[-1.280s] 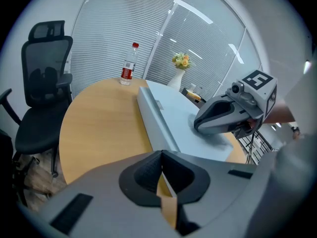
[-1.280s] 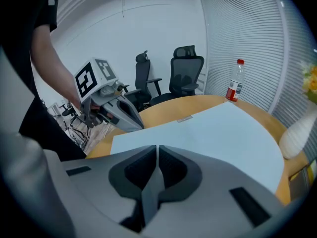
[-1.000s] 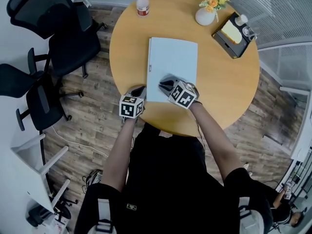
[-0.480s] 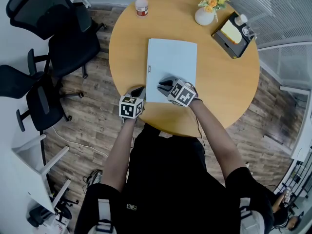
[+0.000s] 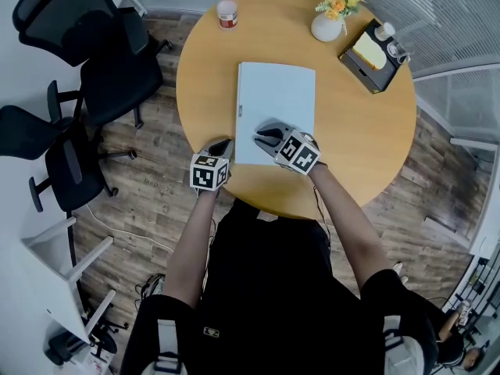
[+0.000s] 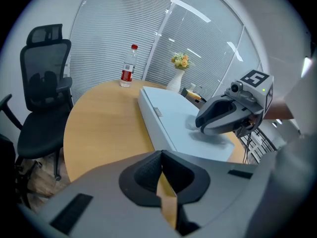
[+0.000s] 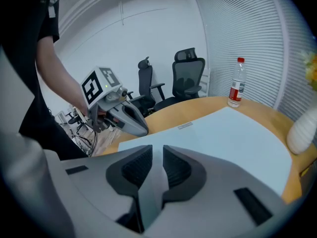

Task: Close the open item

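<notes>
A pale blue laptop [image 5: 275,109] lies closed and flat on the round wooden table [image 5: 359,139]. My right gripper [image 5: 262,137] hovers over the lid's near edge. Its jaws have just been opening and now stand open, with nothing between them. In the right gripper view the lid [image 7: 233,138] shows through the gap of the right gripper [image 7: 157,157]. My left gripper [image 5: 221,144] rests at the table's near edge, left of the laptop, its pads together. The left gripper view shows the laptop [image 6: 173,120] ahead and the right gripper [image 6: 220,117] above it.
At the table's far side stand a water bottle [image 5: 227,5], a white vase of flowers [image 5: 328,23] and a dark tray box [image 5: 373,55]. Black office chairs [image 5: 101,61] stand left of the table on the wood floor.
The right gripper's jaws have parted and it has shifted slightly to the right. The left gripper and the laptop have stayed put.
</notes>
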Action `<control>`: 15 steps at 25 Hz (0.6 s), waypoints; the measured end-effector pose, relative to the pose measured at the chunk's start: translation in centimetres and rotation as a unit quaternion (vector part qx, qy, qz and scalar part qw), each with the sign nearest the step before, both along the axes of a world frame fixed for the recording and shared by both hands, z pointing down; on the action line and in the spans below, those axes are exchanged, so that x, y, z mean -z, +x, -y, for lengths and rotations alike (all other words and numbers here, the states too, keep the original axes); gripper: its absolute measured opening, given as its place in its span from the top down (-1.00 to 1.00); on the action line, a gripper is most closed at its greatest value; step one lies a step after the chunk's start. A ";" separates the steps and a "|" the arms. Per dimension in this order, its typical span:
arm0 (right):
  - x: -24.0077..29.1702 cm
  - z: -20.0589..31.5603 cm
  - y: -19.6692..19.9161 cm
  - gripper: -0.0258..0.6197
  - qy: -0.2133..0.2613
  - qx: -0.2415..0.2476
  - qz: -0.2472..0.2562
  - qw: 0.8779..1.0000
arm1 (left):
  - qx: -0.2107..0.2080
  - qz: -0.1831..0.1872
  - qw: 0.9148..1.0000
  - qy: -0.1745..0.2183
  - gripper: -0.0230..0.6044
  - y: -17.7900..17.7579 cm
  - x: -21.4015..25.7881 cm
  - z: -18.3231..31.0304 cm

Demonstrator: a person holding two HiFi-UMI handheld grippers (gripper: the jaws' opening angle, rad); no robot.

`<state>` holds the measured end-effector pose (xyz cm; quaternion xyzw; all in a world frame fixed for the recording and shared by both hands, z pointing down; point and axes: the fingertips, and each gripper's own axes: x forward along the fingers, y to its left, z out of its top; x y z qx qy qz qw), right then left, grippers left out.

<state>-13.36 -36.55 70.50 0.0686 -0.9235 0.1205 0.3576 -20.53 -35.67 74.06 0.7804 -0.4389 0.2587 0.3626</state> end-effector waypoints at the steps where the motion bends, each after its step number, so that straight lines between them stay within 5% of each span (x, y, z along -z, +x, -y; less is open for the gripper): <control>1: 0.2 0.3 0.2 0.74 0.001 -0.008 0.007 1.000 | 0.000 0.000 1.000 0.002 0.91 0.1 0.1 0.0; 15: 2.6 0.8 3.1 0.84 0.029 -0.091 0.042 0.995 | -0.010 -0.020 0.997 0.070 0.91 -0.3 4.9 0.1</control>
